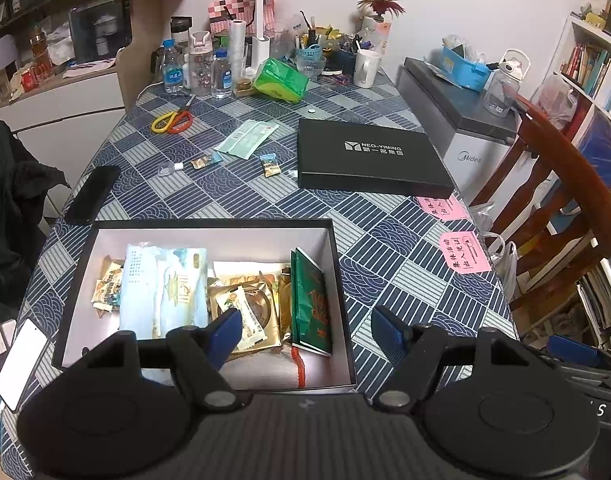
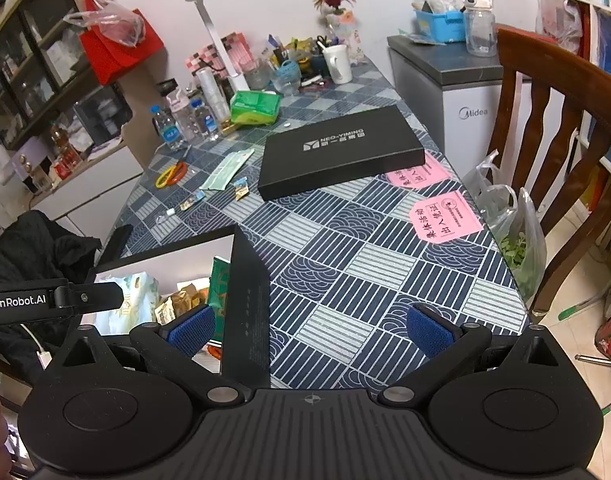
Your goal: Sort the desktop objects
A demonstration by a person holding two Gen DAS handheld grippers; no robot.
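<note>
A: The open box (image 1: pixel 209 226) sits at the near edge of the worktop (image 1: pixel 385 240), mouth up, already part-filled with snack packets and a green booklet (image 1: pixel 311 300) standing on edge against its right wall. Probably placed close so each hand drops items in without reaching far.

B: And its lid (image 1: pixel 369 156)?

A: Lying flat, logo up, well apart beyond the box, likely parked until sorting is done. Its long side runs across the worktop, left to right in the left wrist view.

B: What is left loose?

A: Scissors (image 1: pixel 172 122), handles toward us; a pale green sachet (image 1: pixel 247 138) lying diagonally; two small candies (image 1: pixel 270 165) near it.

B: Fingers?

A: Left gripper (image 1: pixel 307 330) spread wide over the box, holding nothing. Right gripper (image 2: pixel 311 330) also wide and empty, straddling the box's right wall.
</note>
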